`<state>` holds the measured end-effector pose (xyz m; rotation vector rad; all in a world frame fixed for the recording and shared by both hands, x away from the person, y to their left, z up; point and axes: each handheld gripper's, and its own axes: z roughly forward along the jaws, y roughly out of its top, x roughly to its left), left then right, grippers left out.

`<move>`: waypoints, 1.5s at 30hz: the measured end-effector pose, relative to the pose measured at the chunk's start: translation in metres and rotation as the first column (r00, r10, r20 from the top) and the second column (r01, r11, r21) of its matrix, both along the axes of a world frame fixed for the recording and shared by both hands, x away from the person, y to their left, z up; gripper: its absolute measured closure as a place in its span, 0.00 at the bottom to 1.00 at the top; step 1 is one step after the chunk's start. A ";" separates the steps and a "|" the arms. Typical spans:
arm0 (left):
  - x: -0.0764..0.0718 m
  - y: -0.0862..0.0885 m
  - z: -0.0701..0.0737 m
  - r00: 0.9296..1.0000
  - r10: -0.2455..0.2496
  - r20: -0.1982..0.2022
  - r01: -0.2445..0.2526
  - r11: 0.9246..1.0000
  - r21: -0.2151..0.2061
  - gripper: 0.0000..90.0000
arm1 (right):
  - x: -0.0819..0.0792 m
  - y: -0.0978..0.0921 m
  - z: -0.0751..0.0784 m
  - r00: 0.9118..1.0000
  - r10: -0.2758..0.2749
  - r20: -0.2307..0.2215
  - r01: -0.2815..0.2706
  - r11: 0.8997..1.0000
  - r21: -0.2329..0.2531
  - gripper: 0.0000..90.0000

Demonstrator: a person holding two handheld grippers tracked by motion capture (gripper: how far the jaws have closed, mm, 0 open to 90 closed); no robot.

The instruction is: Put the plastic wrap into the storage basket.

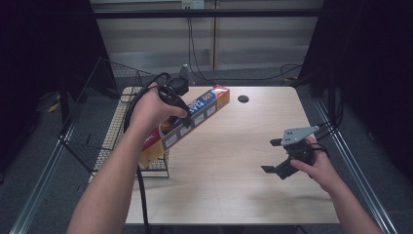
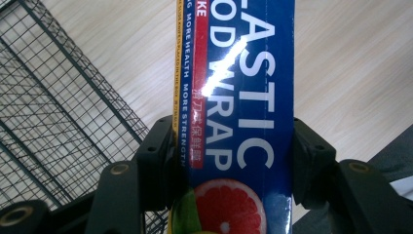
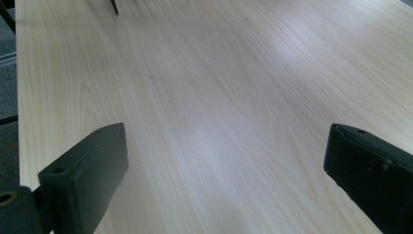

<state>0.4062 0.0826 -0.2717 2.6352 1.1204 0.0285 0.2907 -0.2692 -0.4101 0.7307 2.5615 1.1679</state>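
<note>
The left claw [image 1: 181,114] is clamped across the width of a long plastic wrap box [image 1: 187,122], its two jaws pressed against the box's long edges, as the left gripper view shows [image 2: 234,146]. The box hangs tilted above the worktop [image 1: 234,146], its upper end pointing toward 1 o'clock and its lower end dipping toward 7 o'clock, over the rim of the wire basket [image 1: 104,122] at the worktop's left edge.

The step in hand looks like lowering the box into that basket. To do it well, keep the squeeze firm, since the glossy card could slip between the jaws. Swing the low end farther toward 9 o'clock so it clears the basket's near wall, then level the box before letting go, because a box this long may catch on the mesh if it goes in at a slant.

The right claw [image 1: 275,156] hovers at 4 o'clock above bare wood, jaws spread wide and holding nothing [image 3: 219,161]; it should stay clear.
</note>
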 end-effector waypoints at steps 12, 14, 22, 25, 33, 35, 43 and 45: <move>0.005 0.014 0.008 0.999 0.054 -0.001 -0.054 0.998 0.011 0.50 | 0.000 0.002 -0.001 1.000 0.010 -0.003 -0.010 1.000 -0.004 0.03; 0.006 0.017 0.010 0.998 0.068 -0.007 -0.068 0.998 0.008 0.50 | 0.000 0.002 -0.001 1.000 0.010 -0.006 -0.010 1.000 -0.005 0.03; 0.011 0.027 0.014 0.996 0.085 -0.006 -0.085 0.996 0.017 0.50 | 0.000 0.003 -0.002 1.000 0.011 -0.011 -0.011 1.000 -0.010 0.03; 0.012 0.029 0.014 0.995 0.096 -0.006 -0.096 0.995 0.004 0.50 | 0.001 0.002 -0.003 1.000 0.015 -0.009 -0.015 1.000 -0.008 0.03; 0.016 0.036 0.016 0.993 0.119 -0.016 -0.119 0.993 0.005 0.50 | 0.001 0.003 -0.004 1.000 0.015 -0.011 -0.015 1.000 -0.011 0.03; 0.017 0.038 0.017 0.992 0.126 -0.014 -0.126 0.992 0.002 0.50 | 0.001 0.003 -0.004 1.000 0.014 -0.012 -0.014 1.000 -0.012 0.03; 0.019 0.050 0.020 0.987 0.161 -0.020 -0.161 0.987 -0.001 0.50 | 0.001 0.003 -0.005 1.000 0.015 -0.013 -0.015 1.000 -0.011 0.03; 0.019 0.053 0.021 0.985 0.173 -0.018 -0.173 0.985 -0.004 0.50 | 0.001 0.003 -0.005 1.000 0.018 -0.014 -0.018 1.000 -0.010 0.03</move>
